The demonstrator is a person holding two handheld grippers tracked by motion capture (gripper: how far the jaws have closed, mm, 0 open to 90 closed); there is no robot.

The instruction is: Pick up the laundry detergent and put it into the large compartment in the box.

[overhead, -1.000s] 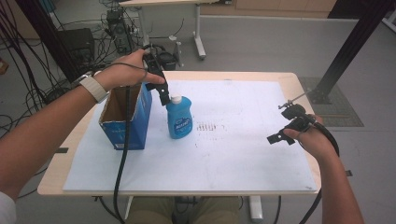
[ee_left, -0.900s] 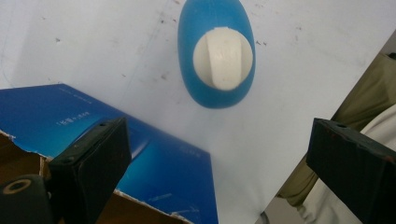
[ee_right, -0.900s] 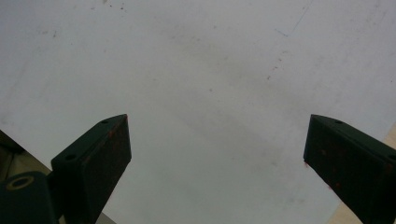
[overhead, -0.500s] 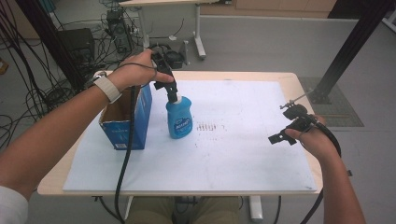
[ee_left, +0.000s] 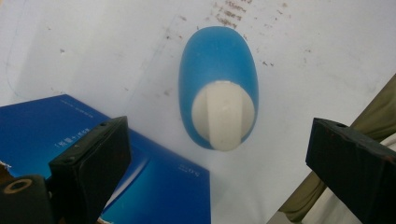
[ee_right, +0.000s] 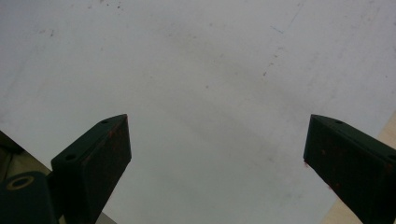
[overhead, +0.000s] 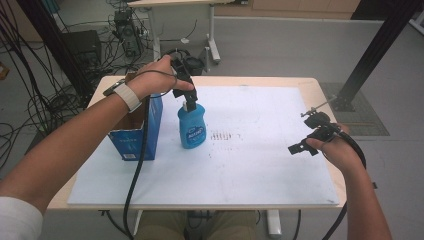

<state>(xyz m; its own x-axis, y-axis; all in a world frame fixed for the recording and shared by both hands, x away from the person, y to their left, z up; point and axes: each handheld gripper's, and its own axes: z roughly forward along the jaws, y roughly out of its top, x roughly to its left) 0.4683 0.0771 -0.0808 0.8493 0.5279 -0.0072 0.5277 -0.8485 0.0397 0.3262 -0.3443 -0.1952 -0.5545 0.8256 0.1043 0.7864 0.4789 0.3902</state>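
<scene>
Left gripper: we see the left gripper (overhead: 187, 95) held over the top of the blue plastic bottle with a white cap (overhead: 191, 126), pointing down at it; in the left gripper view (ee_left: 219, 140) its jaws stand wide apart and grip nothing.
Bottle: in the left gripper view the bottle (ee_left: 218, 98) lies between the two jaws, a little nearer the left one, seen from above with its white cap (ee_left: 223, 114) facing the camera; we see clear space between the cap and each jaw. In the high view it stands upright on the white sheet covering the table (overhead: 260, 150).
Box: the open blue cardboard box (overhead: 136, 131) stands just beside the bottle; in the left gripper view its blue side (ee_left: 154, 186) runs behind and beneath the left jaw, close to the bottle's base.
Right gripper: we see the right gripper (overhead: 307, 140) held low over the white sheet, well apart from the bottle and box; in the right gripper view (ee_right: 217, 149) its jaws are spread wide with nothing in them.
Between the right jaws: bare white sheet (ee_right: 210, 93) with faint specks; past the right jaw a strip of the pale wooden table edge (ee_right: 385, 128) shows.
</scene>
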